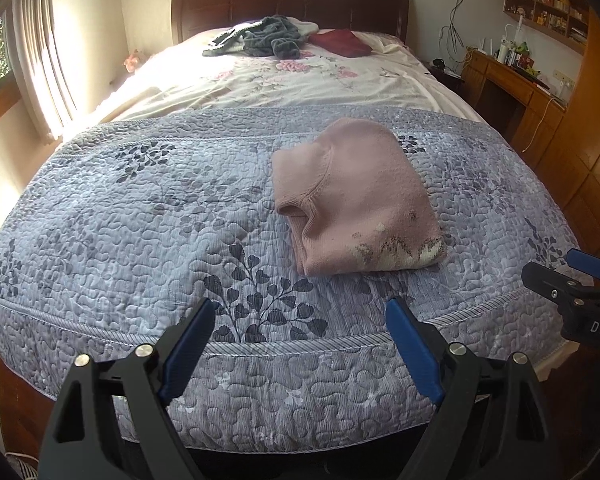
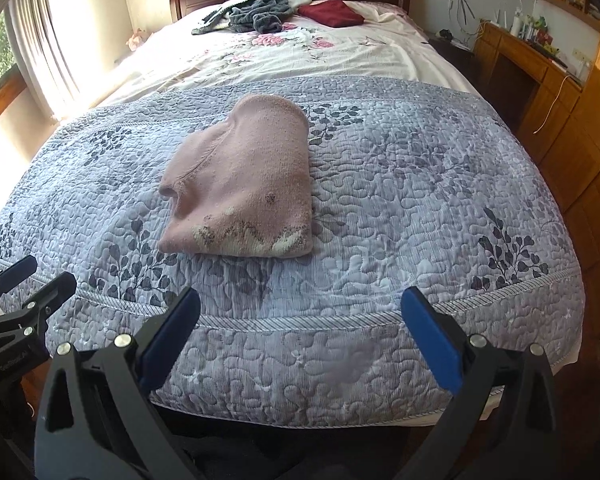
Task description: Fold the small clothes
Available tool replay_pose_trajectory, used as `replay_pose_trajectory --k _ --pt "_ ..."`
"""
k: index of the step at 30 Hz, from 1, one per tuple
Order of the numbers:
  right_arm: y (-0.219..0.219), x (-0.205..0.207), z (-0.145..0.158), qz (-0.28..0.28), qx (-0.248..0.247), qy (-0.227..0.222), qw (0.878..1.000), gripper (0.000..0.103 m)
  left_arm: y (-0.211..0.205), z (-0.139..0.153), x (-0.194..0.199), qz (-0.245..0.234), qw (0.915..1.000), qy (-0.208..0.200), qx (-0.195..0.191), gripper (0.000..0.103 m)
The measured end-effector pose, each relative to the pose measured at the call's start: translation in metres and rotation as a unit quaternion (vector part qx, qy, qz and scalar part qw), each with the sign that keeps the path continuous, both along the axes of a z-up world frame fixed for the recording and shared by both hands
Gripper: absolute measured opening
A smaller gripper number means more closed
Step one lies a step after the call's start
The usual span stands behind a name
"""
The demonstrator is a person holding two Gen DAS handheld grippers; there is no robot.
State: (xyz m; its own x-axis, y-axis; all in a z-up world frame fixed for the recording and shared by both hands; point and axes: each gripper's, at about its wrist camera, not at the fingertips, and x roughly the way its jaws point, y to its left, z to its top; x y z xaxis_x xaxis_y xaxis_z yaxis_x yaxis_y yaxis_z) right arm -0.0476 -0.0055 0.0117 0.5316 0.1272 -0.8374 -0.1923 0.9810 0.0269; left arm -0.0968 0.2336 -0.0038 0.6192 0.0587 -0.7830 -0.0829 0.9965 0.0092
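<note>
Two tongs, left tongs (image 1: 300,344) and right tongs (image 2: 300,332), hang wide apart and empty at the foot of the bed (image 1: 100,220), clear of the pink sweater (image 1: 352,196). It lies folded on the grey quilt, apparently finished, untouched.

We find the grey quilt (image 2: 400,184) bare on both sides of the folded pink sweater (image 2: 244,188), its sole obstruction, with open passage left, right and along the near edge. Both the left gripper (image 1: 300,344) and right gripper (image 2: 300,332) hang spread wide off the foot of the bed, touching nothing. Beyond the quilt, a grey garment (image 2: 260,12) and a red cloth (image 2: 332,12) occupy the headboard end.
</note>
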Motion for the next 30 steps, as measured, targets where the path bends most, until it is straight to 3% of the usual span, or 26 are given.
replay_pose_trajectory --k 21,30 --pt "-0.001 0.016 -0.014 0.000 -0.004 0.013 1.000 0.100 -0.001 -0.008 0.012 0.002 0.9999 0.010 0.009 0.087" --pt "-0.007 0.016 -0.011 -0.020 -0.016 -0.012 1.000 0.100 -0.001 -0.008 0.013 0.000 0.9999 0.009 0.012 0.088"
